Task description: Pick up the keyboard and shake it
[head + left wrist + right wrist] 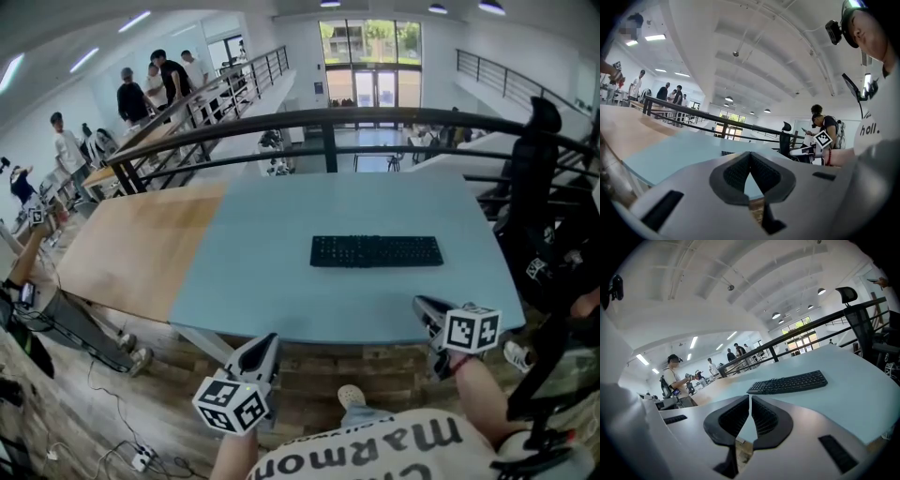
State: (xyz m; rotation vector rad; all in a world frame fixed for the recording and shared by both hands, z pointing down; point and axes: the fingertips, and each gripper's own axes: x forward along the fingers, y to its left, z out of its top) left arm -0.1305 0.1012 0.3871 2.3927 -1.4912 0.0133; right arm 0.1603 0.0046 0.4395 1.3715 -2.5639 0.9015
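Note:
A black keyboard (376,251) lies flat in the middle of the light blue table top (281,281); it also shows in the right gripper view as the keyboard (790,382), beyond the jaws. My left gripper (267,344) hangs shut below the table's near edge, left of centre, with nothing in it. My right gripper (424,307) is shut and empty at the near right edge of the table, well short of the keyboard. In the left gripper view the left gripper (750,153) points across the table top, and only a dark sliver of the keyboard (727,153) shows.
The table's left part is bare wood (131,248). A black railing (328,122) runs behind the table. A black office chair (530,178) stands at the right. Several people (141,89) stand far off at the left. Cables (122,441) lie on the floor.

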